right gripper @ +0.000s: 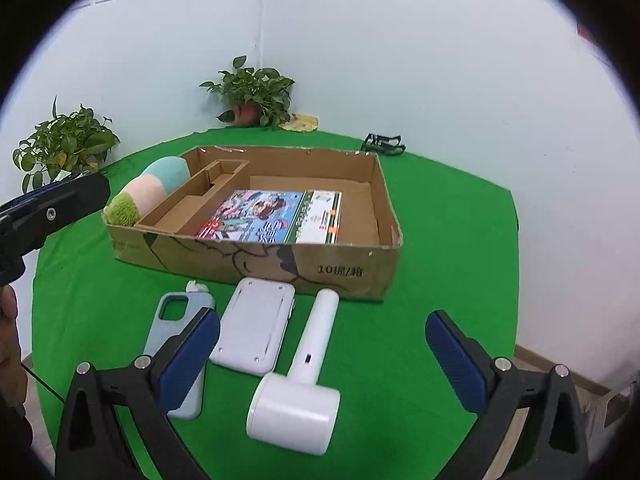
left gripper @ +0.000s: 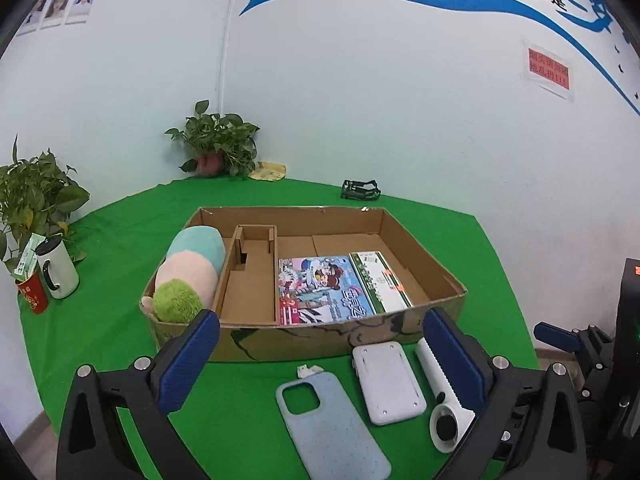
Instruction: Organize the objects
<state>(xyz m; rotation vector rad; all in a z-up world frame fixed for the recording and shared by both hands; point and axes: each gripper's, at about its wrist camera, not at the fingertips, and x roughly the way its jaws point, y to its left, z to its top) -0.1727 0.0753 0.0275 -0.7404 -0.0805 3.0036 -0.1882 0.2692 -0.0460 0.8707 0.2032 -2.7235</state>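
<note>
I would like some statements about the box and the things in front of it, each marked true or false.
1. The plush toy lies in the left compartment of the cardboard box. True.
2. The phone case is inside the box. False: it lies on the green cloth in front of the box.
3. Two books lie flat in the box, the comic book and the green and white book side by side. True.
4. The right gripper holds the white handheld device. False: its jaws stand open and empty above it.
5. The narrow middle compartment holds a mug. False: it is empty; the white mug stands on the cloth.
</note>
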